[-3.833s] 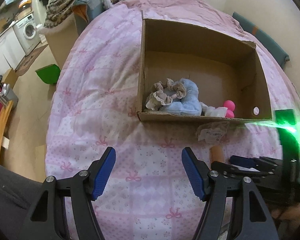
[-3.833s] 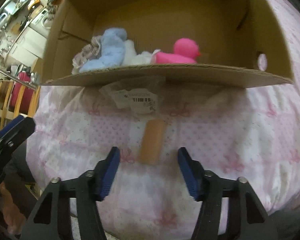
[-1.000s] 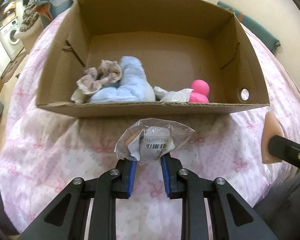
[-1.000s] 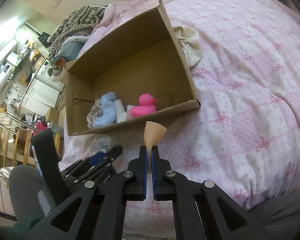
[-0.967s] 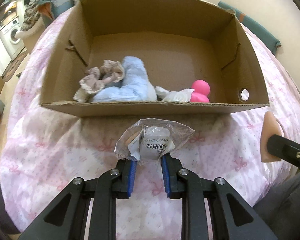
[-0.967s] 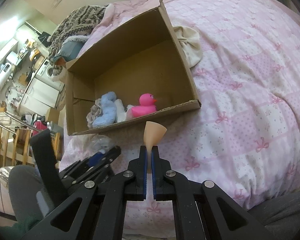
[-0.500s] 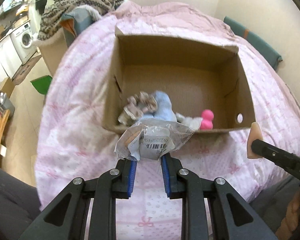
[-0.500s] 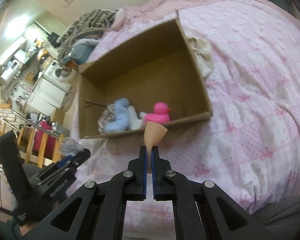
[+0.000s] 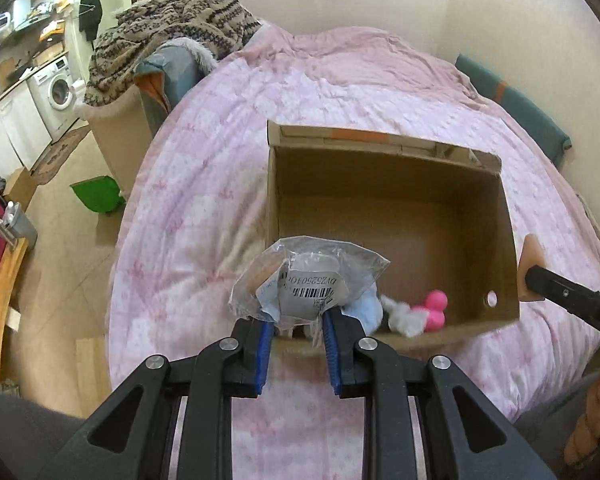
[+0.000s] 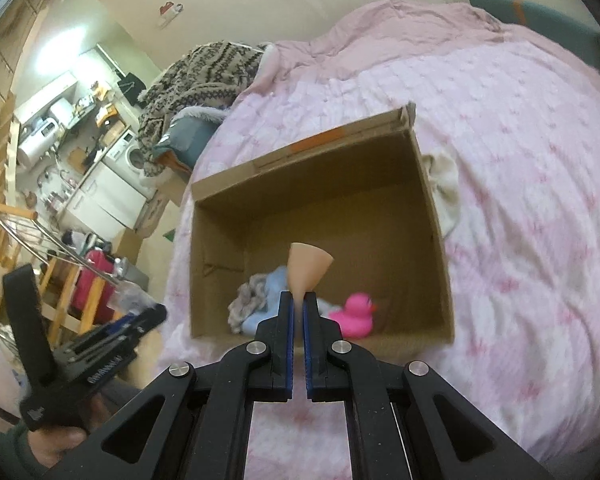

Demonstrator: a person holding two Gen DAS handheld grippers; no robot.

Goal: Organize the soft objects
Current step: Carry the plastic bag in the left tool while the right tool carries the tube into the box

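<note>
An open cardboard box (image 9: 508, 240) (image 10: 432, 204) sits on the pink bed. Inside lie a pink rubber duck (image 10: 354, 316) (image 9: 434, 310), a light blue soft toy (image 10: 274, 280) and a grey-beige frilly cloth (image 10: 248, 300). My left gripper (image 9: 296, 320) is shut on a clear plastic bag with a barcode label (image 9: 308, 280), held high over the box's near left corner. My right gripper (image 10: 299, 304) is shut on a peach makeup sponge (image 10: 308, 266), held above the box's near edge. The sponge also shows in the left wrist view (image 9: 530, 260).
A pink quilt (image 9: 204, 184) covers the bed. A cream cloth (image 10: 446, 188) lies beside the box's right wall. A knitted blanket over a bin (image 9: 172, 40), a green dustpan (image 9: 96, 198), a washing machine (image 9: 58, 88) and wooden chairs (image 10: 72, 292) stand at the left.
Both grippers have risen high above the bed with their loads and moved over the box's near edge. The box looks smaller and is seen more from above.
</note>
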